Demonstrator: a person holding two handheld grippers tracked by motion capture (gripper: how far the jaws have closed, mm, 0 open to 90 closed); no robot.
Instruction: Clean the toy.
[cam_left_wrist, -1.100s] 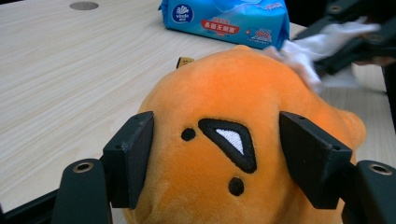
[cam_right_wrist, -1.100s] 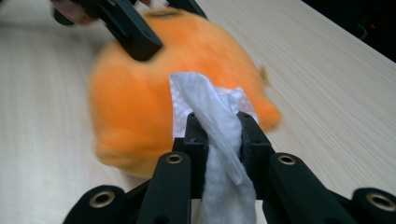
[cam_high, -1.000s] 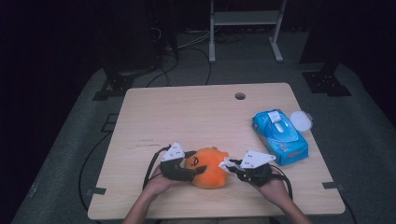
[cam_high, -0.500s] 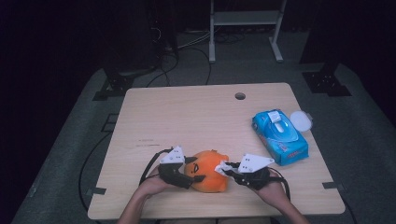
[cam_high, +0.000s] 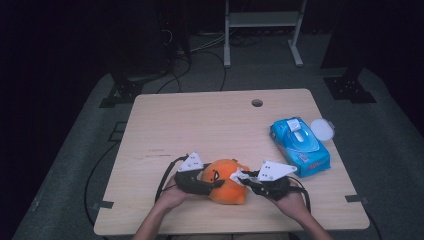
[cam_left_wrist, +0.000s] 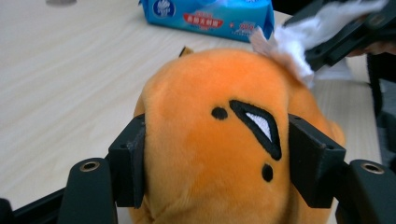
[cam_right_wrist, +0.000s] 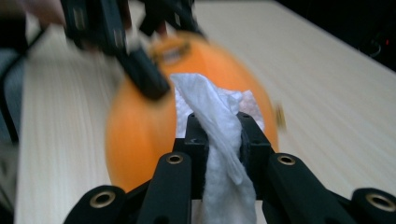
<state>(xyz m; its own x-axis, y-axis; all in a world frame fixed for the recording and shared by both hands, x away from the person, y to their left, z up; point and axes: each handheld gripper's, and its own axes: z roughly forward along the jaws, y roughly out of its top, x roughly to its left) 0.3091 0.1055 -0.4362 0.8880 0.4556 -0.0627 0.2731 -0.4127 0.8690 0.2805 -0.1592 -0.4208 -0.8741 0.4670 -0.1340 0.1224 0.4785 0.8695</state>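
I am wiping an orange plush toy (cam_high: 227, 181) that sits near the front edge of the wooden table (cam_high: 210, 125), between my two hands. My left gripper (cam_high: 212, 184) is clamping the toy: in the left gripper view both black pads (cam_left_wrist: 134, 163) are pressing into the plush on either side of its stitched face, and the jaws have just been closing further on it, sinking into the soft body. My right gripper (cam_high: 245, 177) is pinched narrow on a crumpled white wet wipe (cam_right_wrist: 215, 135), whose loose end is lying against the top of the toy.

To do this step well, I am judging that the left hold needs to be firm but not crushing: the plush gives way easily, so too hard a squeeze would deform the surface I am trying to clean, while too light a one would let the toy roll under the wiping strokes. I am keeping the wipe pinched deep between the right jaws so it does not slip out, and I should drag its free end across the fabric with short strokes running away from the left pads, so the two grippers do not knock together. The blue wet wipes pack (cam_high: 300, 146) is lying well apart on the right, with its white lid (cam_high: 322, 129) just beside it, should a fresh wipe be needed.
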